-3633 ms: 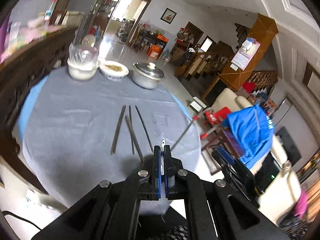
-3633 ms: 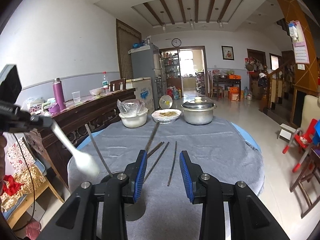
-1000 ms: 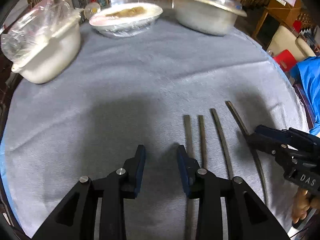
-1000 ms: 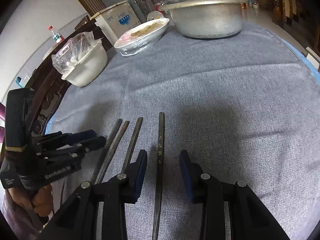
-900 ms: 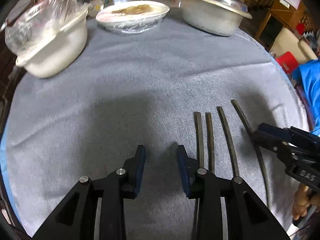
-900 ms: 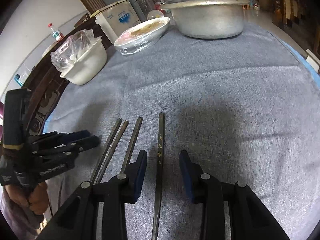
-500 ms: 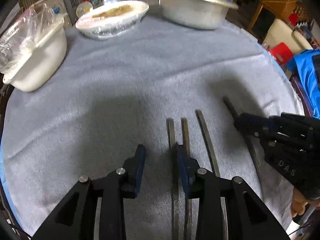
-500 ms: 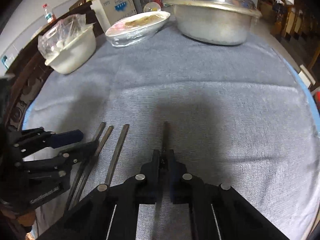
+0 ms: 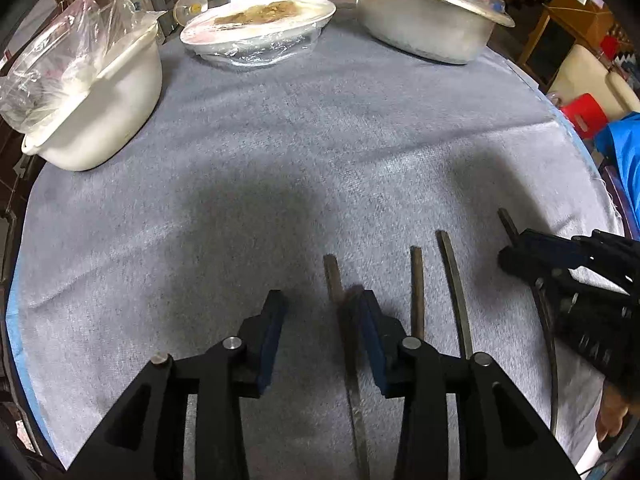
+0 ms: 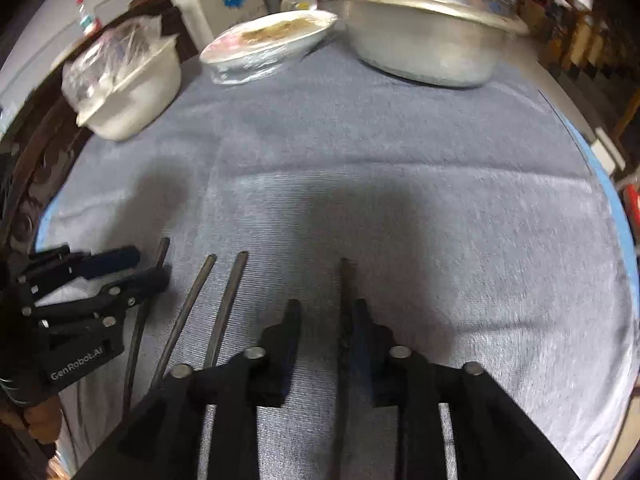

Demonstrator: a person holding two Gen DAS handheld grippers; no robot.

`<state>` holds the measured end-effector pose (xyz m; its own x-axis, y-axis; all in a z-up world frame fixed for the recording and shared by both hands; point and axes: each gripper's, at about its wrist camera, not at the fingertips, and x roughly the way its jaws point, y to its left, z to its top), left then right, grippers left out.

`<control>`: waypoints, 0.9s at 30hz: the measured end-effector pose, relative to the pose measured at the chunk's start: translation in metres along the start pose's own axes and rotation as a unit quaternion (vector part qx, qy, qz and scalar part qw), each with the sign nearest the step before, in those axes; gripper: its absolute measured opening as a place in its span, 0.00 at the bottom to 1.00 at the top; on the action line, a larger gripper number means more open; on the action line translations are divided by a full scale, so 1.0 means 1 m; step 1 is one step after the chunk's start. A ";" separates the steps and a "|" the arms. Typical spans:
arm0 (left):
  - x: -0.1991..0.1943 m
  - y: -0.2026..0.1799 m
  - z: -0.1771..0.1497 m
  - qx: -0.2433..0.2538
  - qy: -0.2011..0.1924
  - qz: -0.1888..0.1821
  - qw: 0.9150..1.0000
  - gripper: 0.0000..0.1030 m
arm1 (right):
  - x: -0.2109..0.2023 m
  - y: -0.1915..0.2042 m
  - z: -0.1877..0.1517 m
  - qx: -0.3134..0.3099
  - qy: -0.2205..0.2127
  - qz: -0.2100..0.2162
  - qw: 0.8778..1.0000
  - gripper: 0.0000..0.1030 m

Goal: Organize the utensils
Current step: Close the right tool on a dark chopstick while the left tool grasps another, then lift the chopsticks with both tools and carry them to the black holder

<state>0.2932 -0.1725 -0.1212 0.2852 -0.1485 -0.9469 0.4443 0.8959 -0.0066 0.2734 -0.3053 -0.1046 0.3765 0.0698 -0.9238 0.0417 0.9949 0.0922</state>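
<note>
Several dark chopsticks lie side by side on the grey tablecloth (image 9: pixel 280 152). My left gripper (image 9: pixel 320 314) is open and low over the cloth, with the leftmost chopstick (image 9: pixel 332 276) against its right finger. Two more chopsticks (image 9: pixel 416 280) lie to its right. My right gripper (image 10: pixel 326 320) is open, and the rightmost chopstick (image 10: pixel 343 280) lies on the cloth between its fingers, next to the right one. In the right wrist view the left gripper (image 10: pixel 100 276) shows at the far left over the leftmost chopstick. In the left wrist view the right gripper (image 9: pixel 560 256) shows at the right edge.
At the far side stand a white pot (image 9: pixel 92 96) covered with plastic, a wrapped plate of food (image 9: pixel 260 24) and a lidded metal pot (image 9: pixel 424 12). The round table's edge (image 9: pixel 576 136) curves at right, with chairs beyond.
My right gripper was shut on the rightmost chopstick and has opened; the chopstick lies between its fingers. My left gripper has come lower and nearer the leftmost chopstick, which now lies apart from its neighbours.
</note>
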 end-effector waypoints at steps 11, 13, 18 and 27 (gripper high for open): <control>-0.009 0.019 -0.008 -0.041 -0.007 -0.007 0.999 0.05 | -0.021 -0.002 -0.013 -0.023 -0.044 -0.003 0.999 0.07; -0.024 0.027 -0.021 -0.053 -0.024 -0.011 0.998 0.05 | -0.035 -0.009 -0.017 -0.012 -0.066 -0.001 0.998 0.06; -0.080 0.063 -0.050 -0.101 -0.084 -0.001 0.991 0.05 | -0.088 -0.036 -0.042 0.027 -0.133 0.021 0.991 0.06; -0.198 0.113 -0.128 -0.176 -0.208 0.031 0.962 0.05 | -0.208 -0.057 -0.116 0.080 -0.281 0.042 0.955 0.06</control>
<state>0.1778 0.0121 0.0246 0.6488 -0.1790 -0.7396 0.1211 0.9838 -0.1319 0.0852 -0.3678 0.0391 0.8203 0.0533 -0.5694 0.1143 0.9603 0.2545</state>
